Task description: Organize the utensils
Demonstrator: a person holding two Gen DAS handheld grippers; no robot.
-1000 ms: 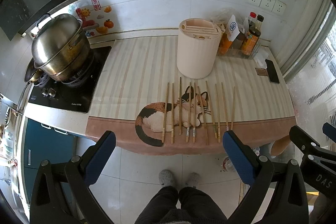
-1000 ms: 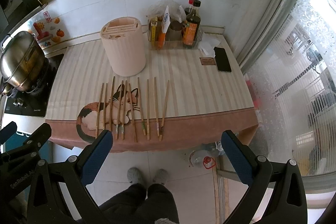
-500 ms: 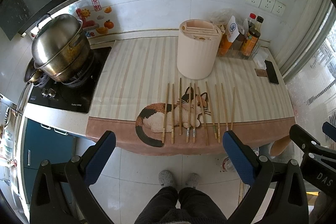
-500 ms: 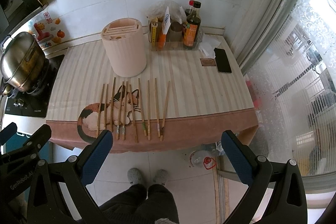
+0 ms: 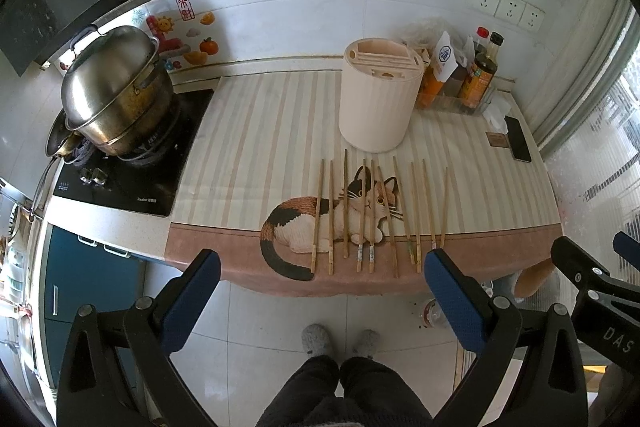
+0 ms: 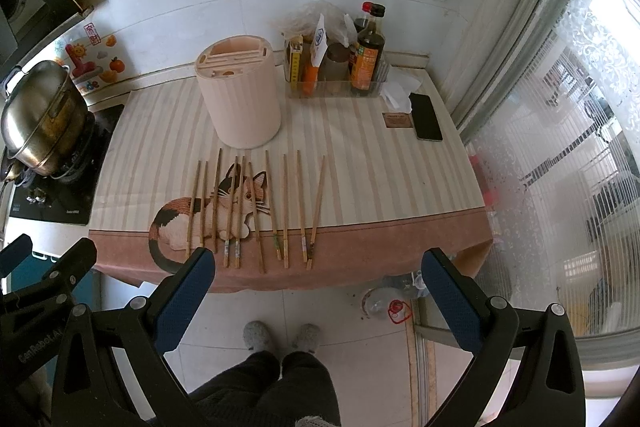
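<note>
**Approach not yet begun: chopsticks being left untouched in front of the holder**

The opening step is judged to be in hand: nothing is being gripped, and the row of thin wooden chopsticks (image 5: 372, 215) is lying flat on the striped cloth with a cat picture (image 5: 256, 147), side by side, just in front of the tall cream cylindrical slotted utensil holder (image 5: 378, 99). No stick is seen standing in the holder's top slots.

Left of the holder, well apart from it, a steel lidded pot (image 5: 116, 95) is being kept on the black hob. Right of the holder, a clear tray of sauce bottles (image 6: 352, 67) and a black phone (image 6: 426, 117) are being left beside the wall.

The left gripper (image 5: 320, 295) is being held spread wide, empty, in front of the holder and off the cloth's near edge, above the floor; the near ends of the chopsticks are lying between its blue pads (image 5: 192, 299) in that view, but well apart from them. The right gripper (image 6: 316, 295) is likewise being held wide apart and empty, at the same standoff.

For the next move, a descent toward one stick's near end is judged to be called for, with the jaws narrowed enough to single it out from its close neighbours.
</note>
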